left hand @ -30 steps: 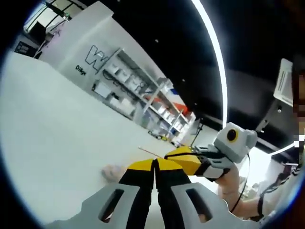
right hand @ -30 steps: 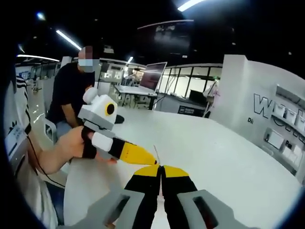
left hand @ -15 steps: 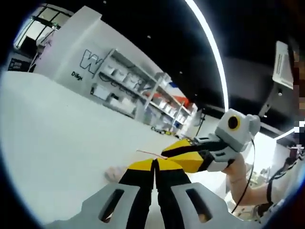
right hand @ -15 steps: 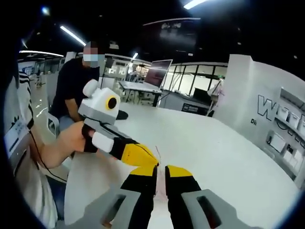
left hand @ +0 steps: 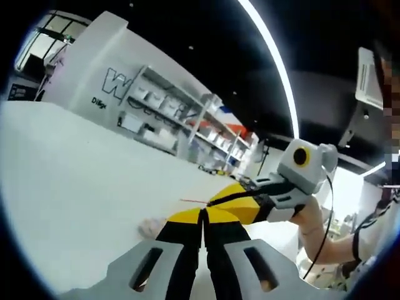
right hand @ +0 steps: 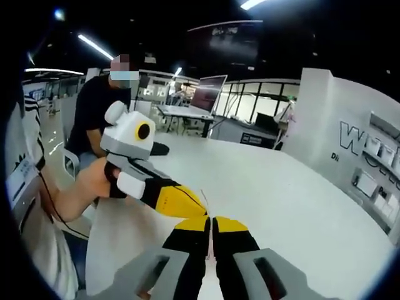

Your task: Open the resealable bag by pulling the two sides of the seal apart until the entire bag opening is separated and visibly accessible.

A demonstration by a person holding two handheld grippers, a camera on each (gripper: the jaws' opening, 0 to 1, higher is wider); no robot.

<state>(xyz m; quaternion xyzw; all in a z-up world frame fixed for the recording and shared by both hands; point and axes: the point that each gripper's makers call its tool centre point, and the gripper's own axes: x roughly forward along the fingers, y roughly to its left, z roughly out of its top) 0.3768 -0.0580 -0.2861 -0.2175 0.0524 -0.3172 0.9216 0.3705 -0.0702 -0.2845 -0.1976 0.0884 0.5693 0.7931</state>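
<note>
The resealable bag is clear and hard to make out. Its thin red seal edge [left hand: 191, 201] runs just above my left gripper [left hand: 203, 213], whose yellow-tipped jaws are shut on it. In the left gripper view my right gripper [left hand: 232, 195] reaches in from the right, its tips touching mine. In the right gripper view my right gripper [right hand: 211, 219] is shut on the thin bag edge [right hand: 205, 199], and the left gripper [right hand: 195, 206] comes in from the left with its tip against mine. A blurred pale pink patch [left hand: 150, 226] shows low beside the left jaw.
A large white table [right hand: 287, 187] lies below both grippers. A person in a black top [right hand: 94, 115] sits at its far side, near an open laptop [right hand: 201, 98]. A hand [right hand: 94, 182] holds the left gripper. White shelving [left hand: 162, 119] stands behind the table.
Half a second ago the right jaws stood slightly apart; now they are closed together. Both grippers stay tip to tip, and both views have shifted a little.
</note>
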